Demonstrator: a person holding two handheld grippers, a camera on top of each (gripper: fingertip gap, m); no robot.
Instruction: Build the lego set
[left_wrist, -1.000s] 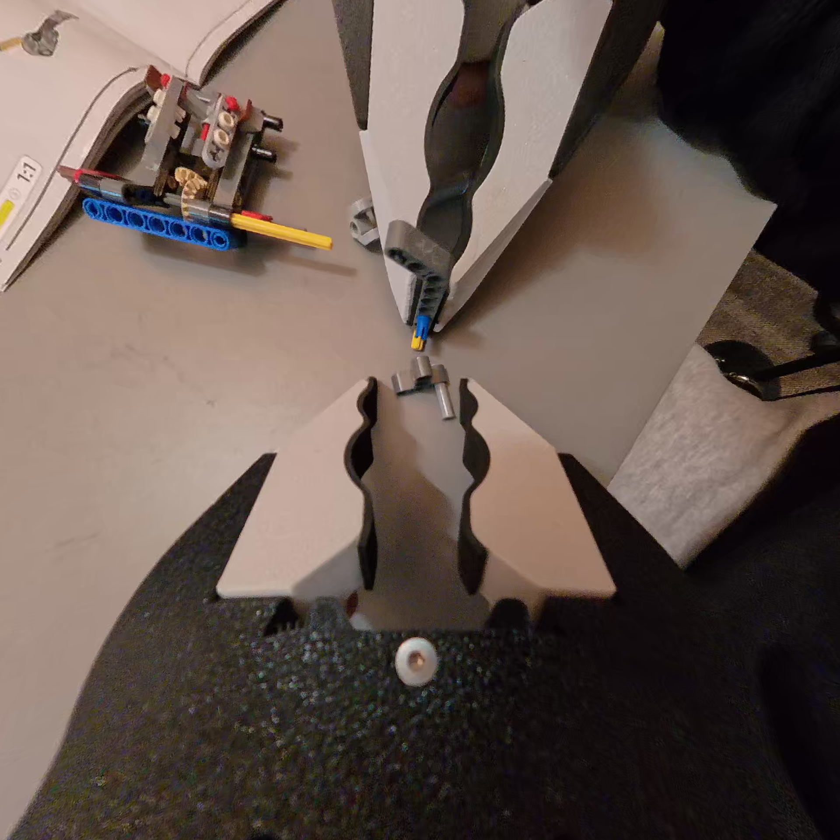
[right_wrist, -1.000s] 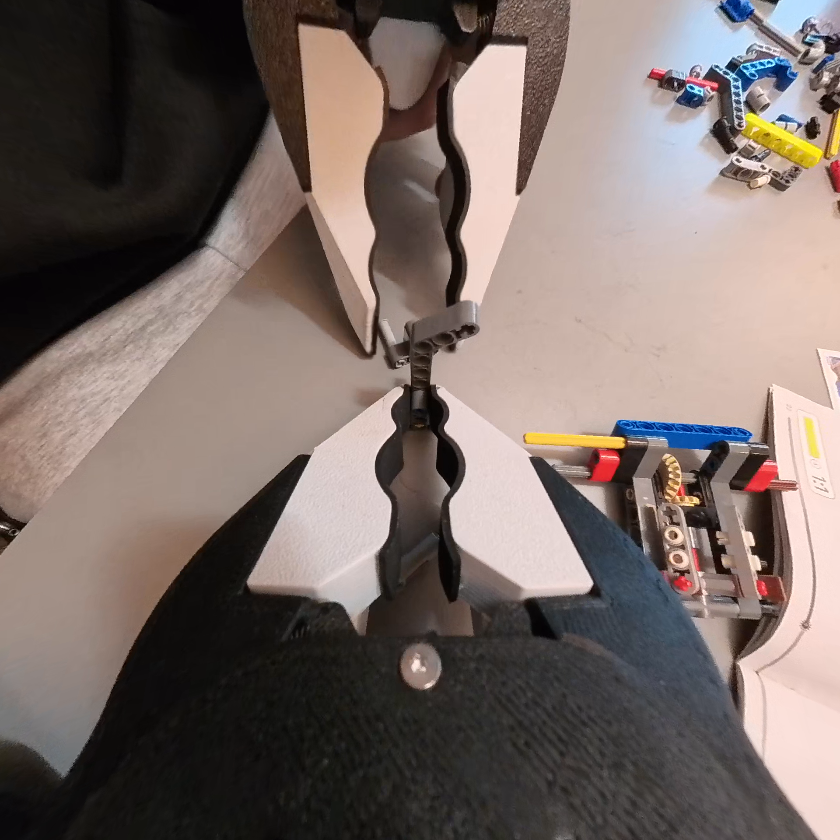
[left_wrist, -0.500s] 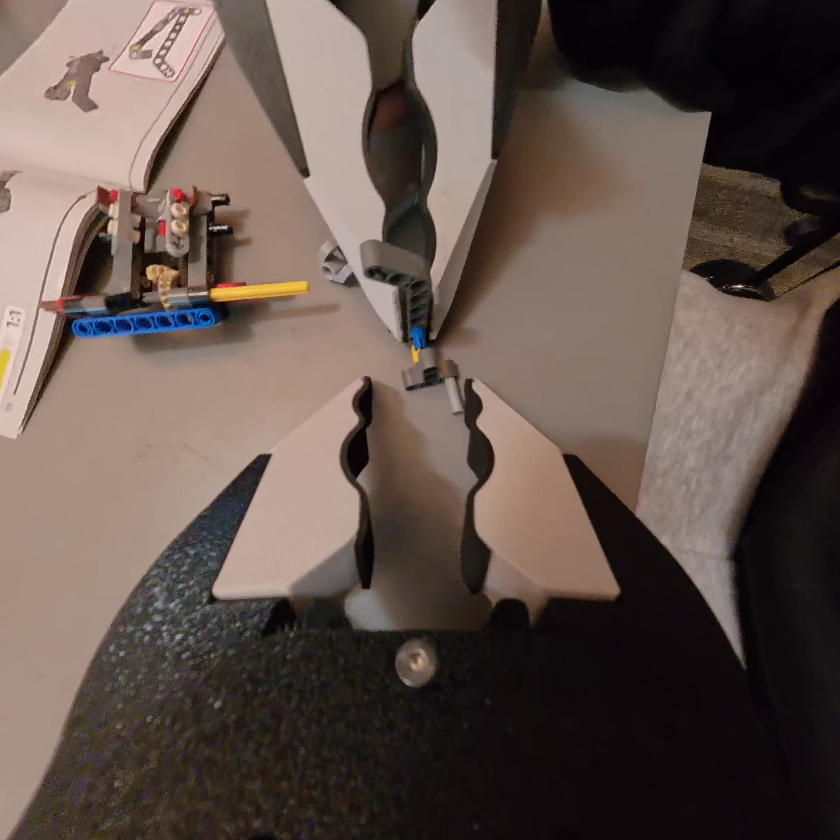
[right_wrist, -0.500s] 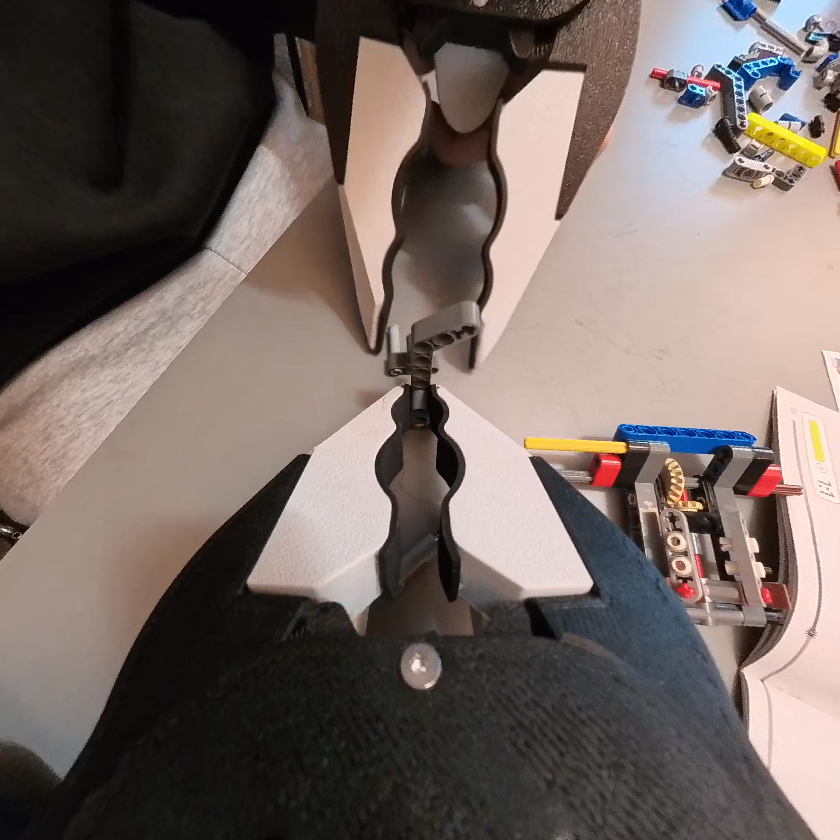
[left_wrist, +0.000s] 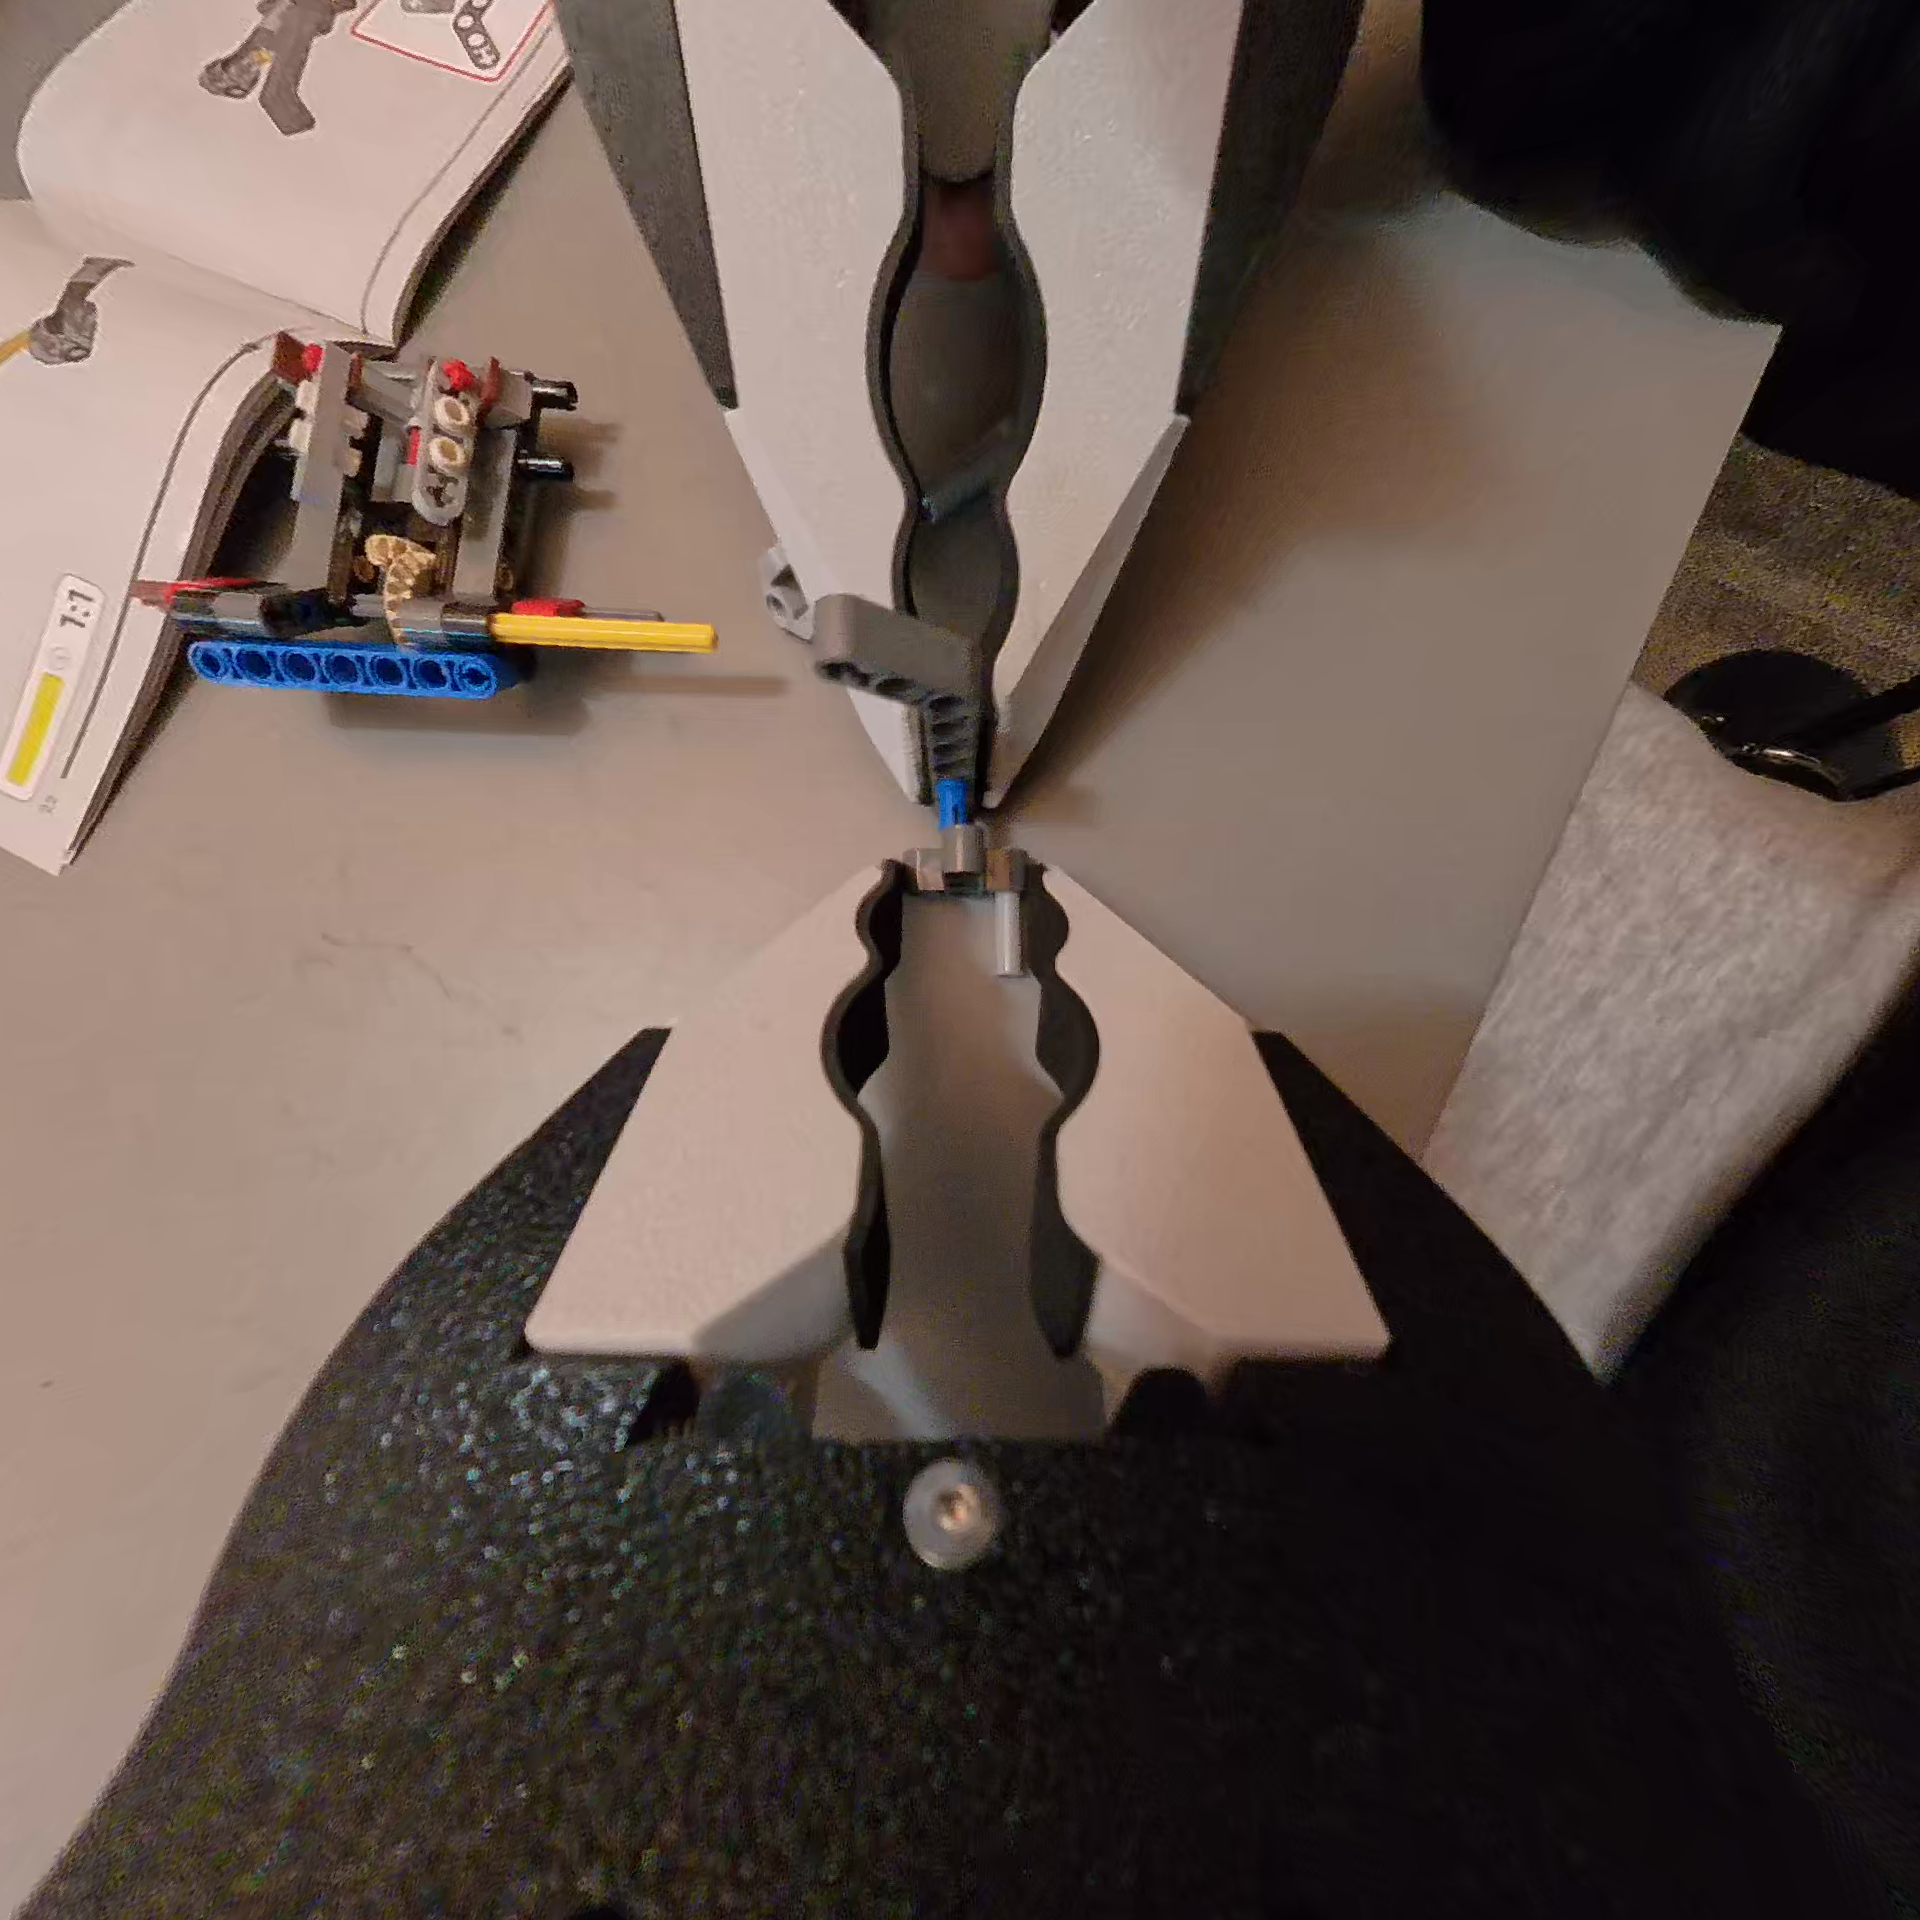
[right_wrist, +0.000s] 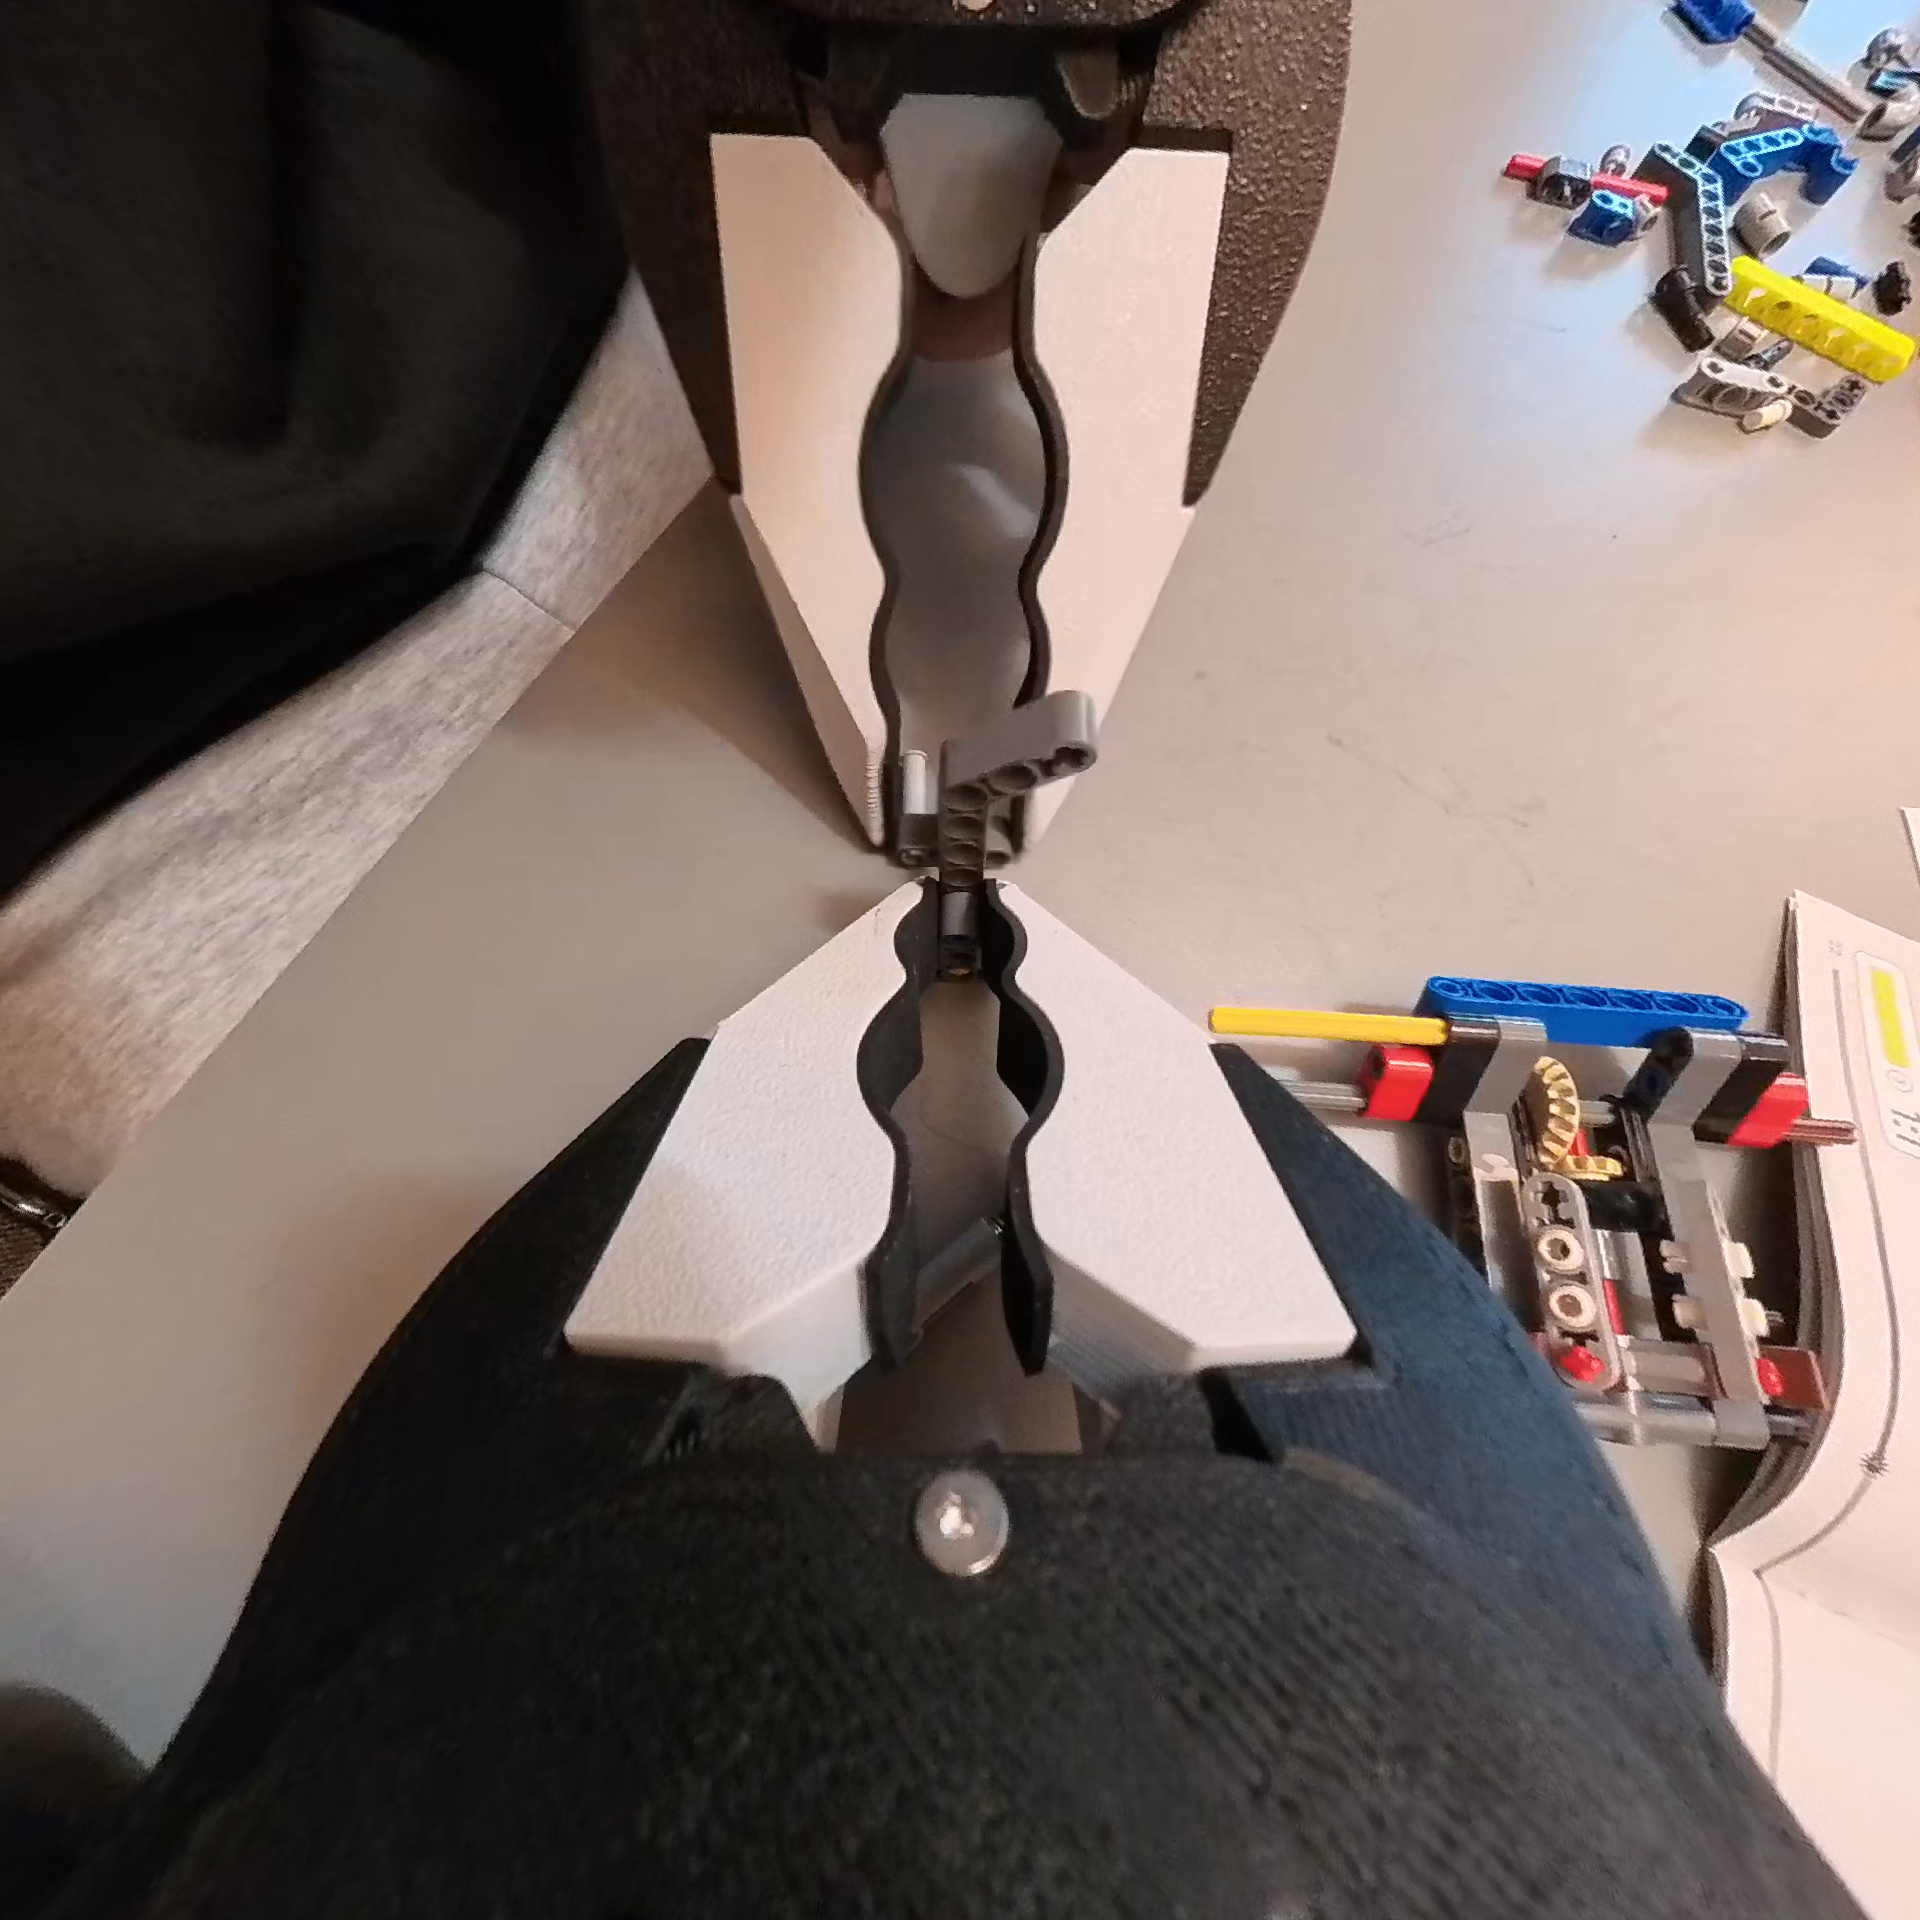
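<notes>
Two grippers (left_wrist: 961, 883) (right_wrist: 956, 883) (one booklet (left_wrist: 208, 187))

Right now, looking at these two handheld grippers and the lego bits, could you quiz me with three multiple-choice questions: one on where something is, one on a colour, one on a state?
1. Where does the half-built lego assembly lie?
A. against the open instruction booklet
B. between the grippers
C. on the floor

2. What colour is the pin sticking out of the grey L-shaped beam?
A. red
B. blue
C. green

3. What is the right gripper doing?
A. hanging open and empty
B. lying on the table
C. clamped on the L-shaped beam

Answers: 1 A, its far side rests on the booklet's pages. 2 B, the blue tip meets the small grey connector at the left gripper. 3 C, its fingertips pinch the beam's long leg.
</notes>
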